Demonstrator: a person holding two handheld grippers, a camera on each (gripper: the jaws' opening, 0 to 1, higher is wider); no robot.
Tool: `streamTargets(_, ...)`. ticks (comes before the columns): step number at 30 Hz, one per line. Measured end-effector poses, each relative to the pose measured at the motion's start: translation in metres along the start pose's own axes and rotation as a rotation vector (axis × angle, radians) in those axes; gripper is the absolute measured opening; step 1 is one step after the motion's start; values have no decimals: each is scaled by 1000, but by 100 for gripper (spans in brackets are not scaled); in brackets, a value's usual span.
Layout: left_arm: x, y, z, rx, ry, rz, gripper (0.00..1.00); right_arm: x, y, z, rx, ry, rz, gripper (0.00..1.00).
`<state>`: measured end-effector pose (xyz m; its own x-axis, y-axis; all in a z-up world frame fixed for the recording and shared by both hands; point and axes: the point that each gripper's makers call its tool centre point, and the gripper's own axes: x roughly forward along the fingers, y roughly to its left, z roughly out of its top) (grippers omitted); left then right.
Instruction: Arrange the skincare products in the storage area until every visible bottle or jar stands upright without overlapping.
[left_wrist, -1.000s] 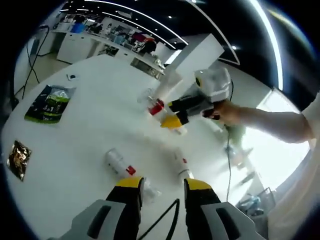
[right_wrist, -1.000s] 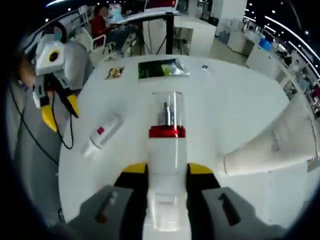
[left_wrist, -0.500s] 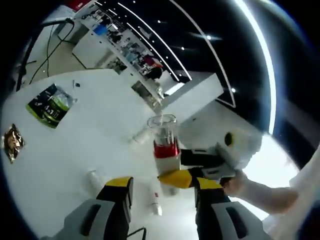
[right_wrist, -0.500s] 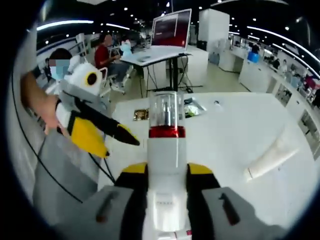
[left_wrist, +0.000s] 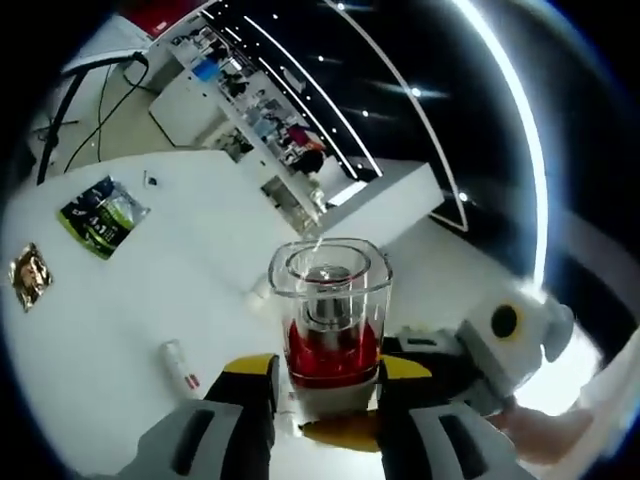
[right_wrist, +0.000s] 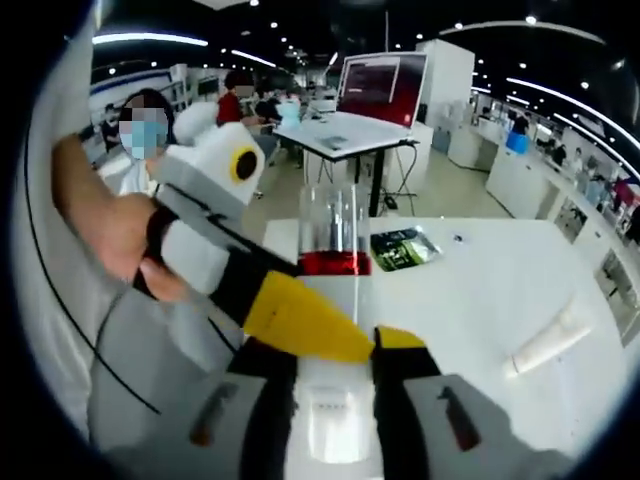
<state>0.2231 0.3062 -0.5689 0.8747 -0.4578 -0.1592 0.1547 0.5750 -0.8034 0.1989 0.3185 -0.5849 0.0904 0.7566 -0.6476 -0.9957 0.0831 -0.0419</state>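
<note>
Bottle (right_wrist: 330, 300) between right tongs (right_wrist: 333, 350)

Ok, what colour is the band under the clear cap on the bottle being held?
Red, on the white bottle; right gripper view shows it best.

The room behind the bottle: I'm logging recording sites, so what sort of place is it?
Probably an open-plan office or lab: a standing desk with a monitor, rows of white workbenches, and ceiling light strips.
</note>
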Motion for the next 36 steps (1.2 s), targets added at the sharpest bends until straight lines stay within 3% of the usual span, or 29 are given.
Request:
streamTargets(8,-12,-5,-3,-4,-13,-27,32,-3,12,1,-8,12,-21,28)
streamTargets(23,-18,-12,1,134,40,-37,30,-5,17,6,53,-22,-42,29)
streamTargets(28,-15,-12,-5,266,95,-39,30,-5,19,-2,49,-2,-45,30)
streamTargets(36,-15,-7,-25,347,176,-55,30,-2,30,-21,41,55,-27,32)
